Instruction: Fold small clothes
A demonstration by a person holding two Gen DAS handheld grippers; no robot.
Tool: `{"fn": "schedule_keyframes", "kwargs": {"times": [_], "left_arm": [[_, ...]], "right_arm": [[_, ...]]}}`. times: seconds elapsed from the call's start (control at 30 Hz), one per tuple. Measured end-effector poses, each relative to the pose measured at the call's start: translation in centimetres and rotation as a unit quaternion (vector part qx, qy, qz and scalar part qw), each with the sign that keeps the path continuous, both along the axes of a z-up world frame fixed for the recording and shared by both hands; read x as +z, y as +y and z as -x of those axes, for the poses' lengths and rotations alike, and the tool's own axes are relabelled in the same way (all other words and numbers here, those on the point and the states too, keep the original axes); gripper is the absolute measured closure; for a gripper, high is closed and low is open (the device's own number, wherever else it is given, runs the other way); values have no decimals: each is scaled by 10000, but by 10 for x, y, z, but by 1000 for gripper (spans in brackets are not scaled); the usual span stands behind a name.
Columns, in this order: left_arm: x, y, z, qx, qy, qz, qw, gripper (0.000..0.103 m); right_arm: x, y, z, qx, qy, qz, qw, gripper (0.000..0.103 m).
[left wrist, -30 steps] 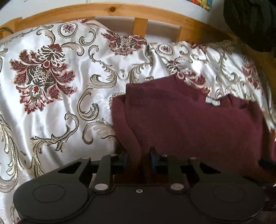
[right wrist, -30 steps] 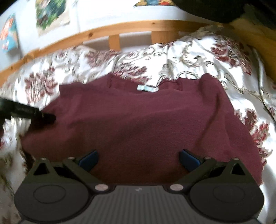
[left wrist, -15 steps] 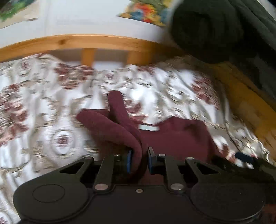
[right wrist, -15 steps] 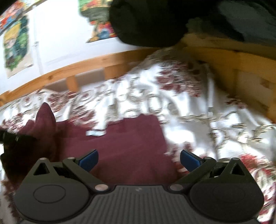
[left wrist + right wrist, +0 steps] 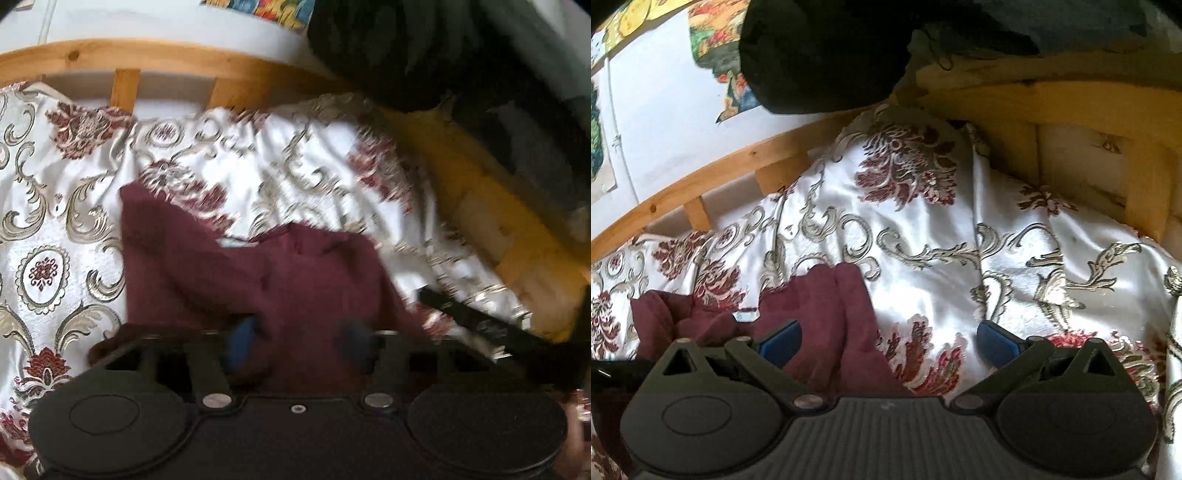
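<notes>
A small maroon knit garment [image 5: 295,280] lies partly folded on a white bedspread with a red and gold floral pattern [image 5: 258,177]. My left gripper [image 5: 299,345] is open, its blue pads spread apart over the folded maroon cloth, which lies between them; the view is blurred. In the right wrist view the garment [image 5: 827,317] lies at lower left, its white label showing. My right gripper [image 5: 888,341] is wide open and empty, with its left pad over the garment's right edge and its right pad over the bedspread [image 5: 960,229].
A wooden bed rail [image 5: 155,62] runs along the back and a wooden frame [image 5: 1071,110] stands at the right. A dark bundle of cloth [image 5: 827,51] hangs over the rail. Posters are on the white wall [image 5: 665,103]. The right gripper's black body [image 5: 480,325] shows at the right of the left wrist view.
My left gripper, shut on a fold of the garment before, has carried it rightward over the garment and opened, letting it go. My right gripper stayed open and has swung to the right.
</notes>
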State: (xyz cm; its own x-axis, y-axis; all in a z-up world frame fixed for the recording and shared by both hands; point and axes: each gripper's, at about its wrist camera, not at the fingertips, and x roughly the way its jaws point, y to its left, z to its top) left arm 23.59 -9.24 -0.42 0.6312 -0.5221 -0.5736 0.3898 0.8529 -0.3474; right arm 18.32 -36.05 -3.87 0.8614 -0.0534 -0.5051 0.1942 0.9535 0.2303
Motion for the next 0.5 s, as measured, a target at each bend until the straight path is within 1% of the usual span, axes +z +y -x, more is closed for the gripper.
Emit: {"fn": "schedule_keyframes", "kwargs": {"times": [0.03, 0.07, 0.2, 0.3, 0.33, 0.37, 0.4, 0.47, 0.5], "left_arm": [[3, 3, 6, -40, -94, 87, 9999, 23], [6, 5, 11, -93, -163, 163, 9997, 19], [16, 16, 31, -268, -400, 419, 9980, 16], [23, 29, 49, -114, -696, 396, 9967, 11], [25, 35, 56, 7, -835, 351, 9959, 7], [26, 42, 63, 160, -963, 294, 9948, 3], [27, 48, 69, 312, -1071, 240, 9935, 2], [23, 62, 80, 573, -1225, 153, 9907, 1], [20, 67, 82, 665, -1219, 125, 9902, 1]], "right_arm": [[0, 2, 0, 36, 21, 4, 10000, 0], [-1, 3, -1, 66, 38, -1, 10000, 0], [-2, 10, 0, 133, 78, 13, 9999, 0], [-3, 13, 0, 159, 91, 26, 9998, 0], [-3, 14, 0, 187, 64, -3, 9998, 0], [-3, 15, 1, 261, 3, -68, 9996, 0], [-3, 16, 2, 361, -88, -159, 9992, 0], [-1, 19, 6, 724, -471, -504, 9950, 0], [0, 20, 8, 964, -708, -748, 9900, 0]]}}
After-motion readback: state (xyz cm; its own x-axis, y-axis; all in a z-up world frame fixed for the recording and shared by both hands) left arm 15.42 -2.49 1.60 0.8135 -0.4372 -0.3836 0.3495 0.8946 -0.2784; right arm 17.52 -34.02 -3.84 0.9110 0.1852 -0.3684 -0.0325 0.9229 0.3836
